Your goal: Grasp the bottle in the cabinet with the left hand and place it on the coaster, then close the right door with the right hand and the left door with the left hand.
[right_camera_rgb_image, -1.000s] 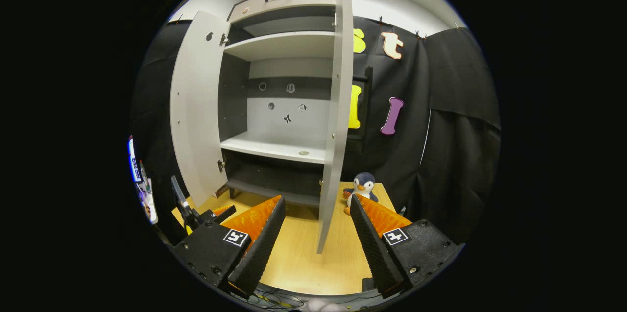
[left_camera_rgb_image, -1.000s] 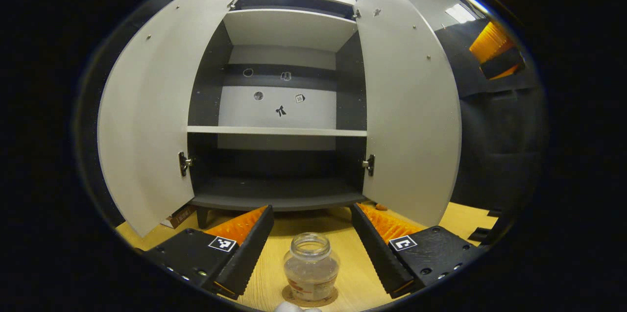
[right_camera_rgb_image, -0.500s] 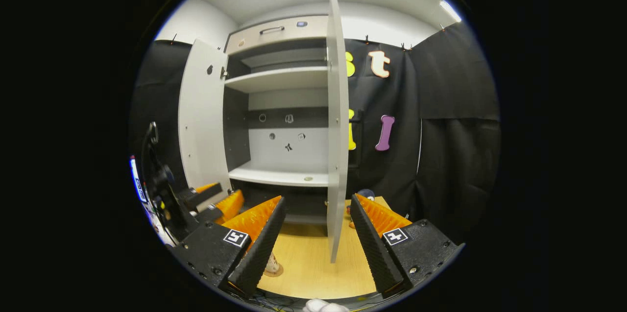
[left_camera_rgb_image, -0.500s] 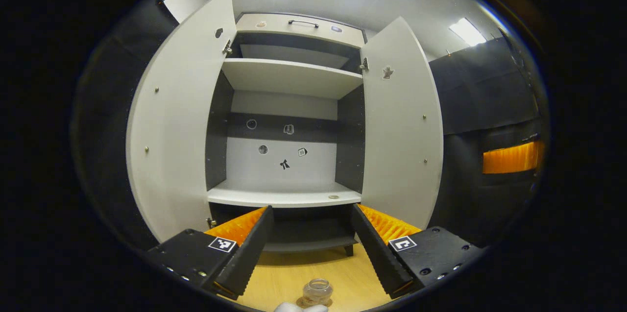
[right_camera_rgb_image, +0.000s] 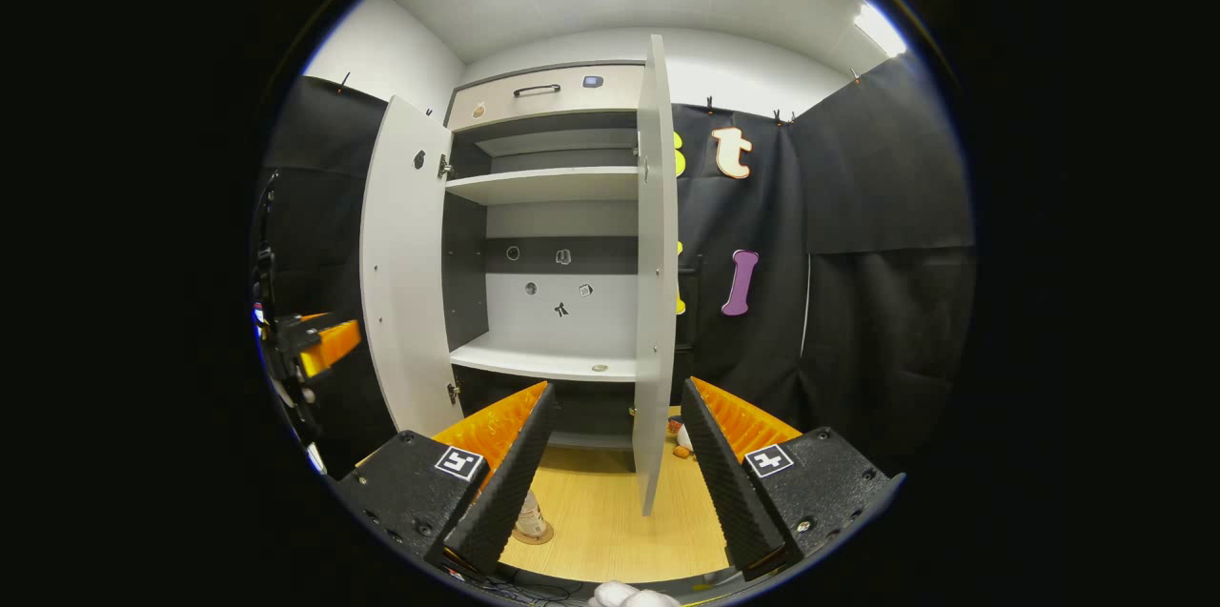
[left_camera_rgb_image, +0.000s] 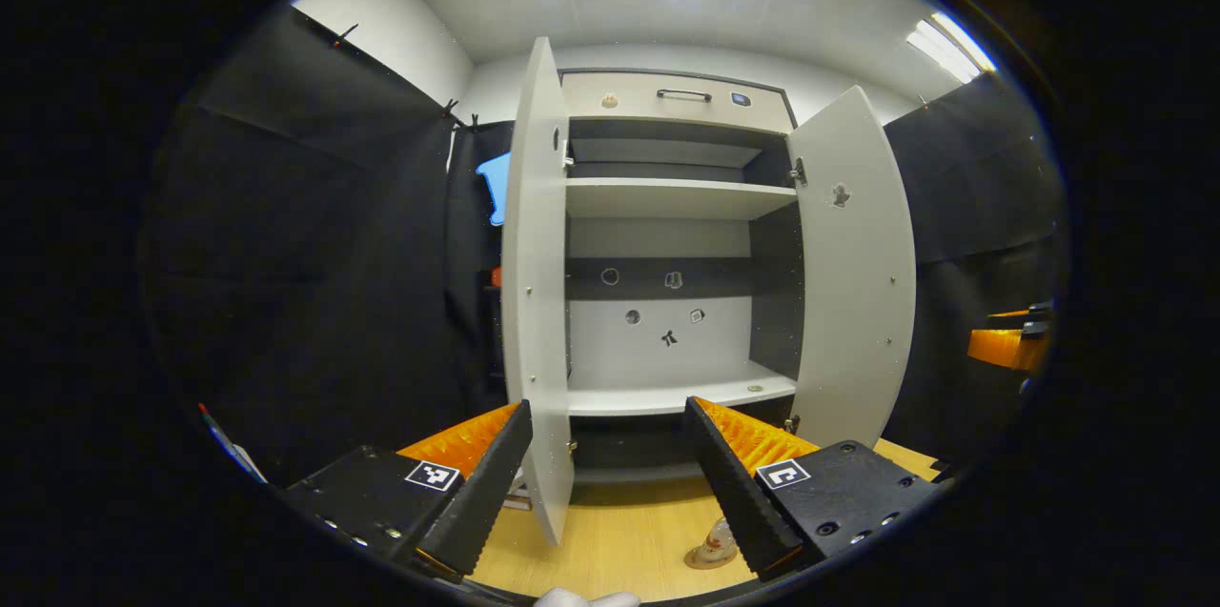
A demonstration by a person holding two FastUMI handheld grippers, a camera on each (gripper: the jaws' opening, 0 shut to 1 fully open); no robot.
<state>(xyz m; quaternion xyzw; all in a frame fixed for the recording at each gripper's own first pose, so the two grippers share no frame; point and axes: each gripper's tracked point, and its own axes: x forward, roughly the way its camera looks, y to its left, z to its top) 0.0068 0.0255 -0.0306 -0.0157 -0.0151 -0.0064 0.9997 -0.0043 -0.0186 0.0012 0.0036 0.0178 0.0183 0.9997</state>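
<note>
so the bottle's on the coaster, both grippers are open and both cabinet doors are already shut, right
Not quite: the doors are not shut. The left gripper view shows the left door and right door both swung wide, shelves exposed. The rest holds: the bottle stands on the coaster in the right gripper view, and the left gripper and right gripper are both open.

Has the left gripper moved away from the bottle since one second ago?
Yes. The left gripper has backed off leftward: the bottle on its coaster now sits outside its open fingers, lower right.
</note>
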